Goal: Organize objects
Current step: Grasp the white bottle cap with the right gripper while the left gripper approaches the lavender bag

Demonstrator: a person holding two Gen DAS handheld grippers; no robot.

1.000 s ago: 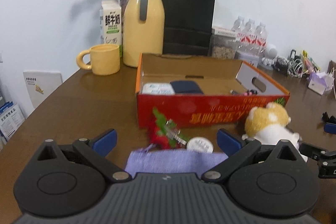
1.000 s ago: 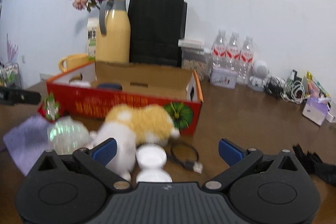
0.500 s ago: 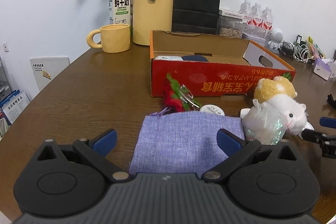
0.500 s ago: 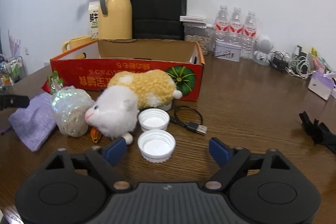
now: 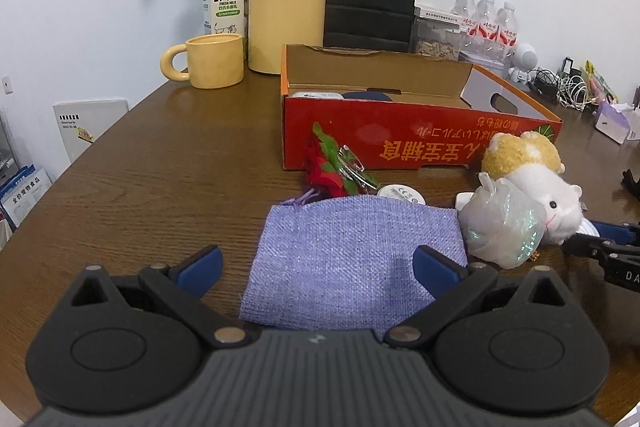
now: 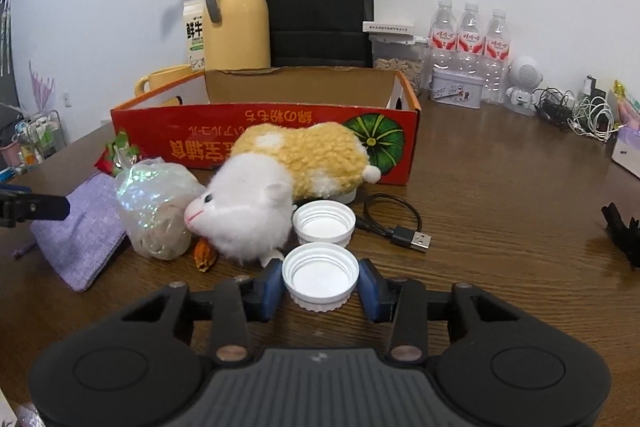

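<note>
right tongs (image 6: 321, 285): closing around the near white cap (image 6: 320, 275), pads at its sides, because it lies loose near the front edge of the table (image 6: 500, 211) | left tongs (image 5: 316, 261): spread over the purple pouch (image 5: 352, 259), not pinching | red box (image 6: 264, 135) stands open behind, I think for the caps.

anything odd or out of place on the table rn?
Two white lids lie loose, open side up, with no container nearby. The red box has its print upside down. The plush toy lies tipped on its side.
</note>
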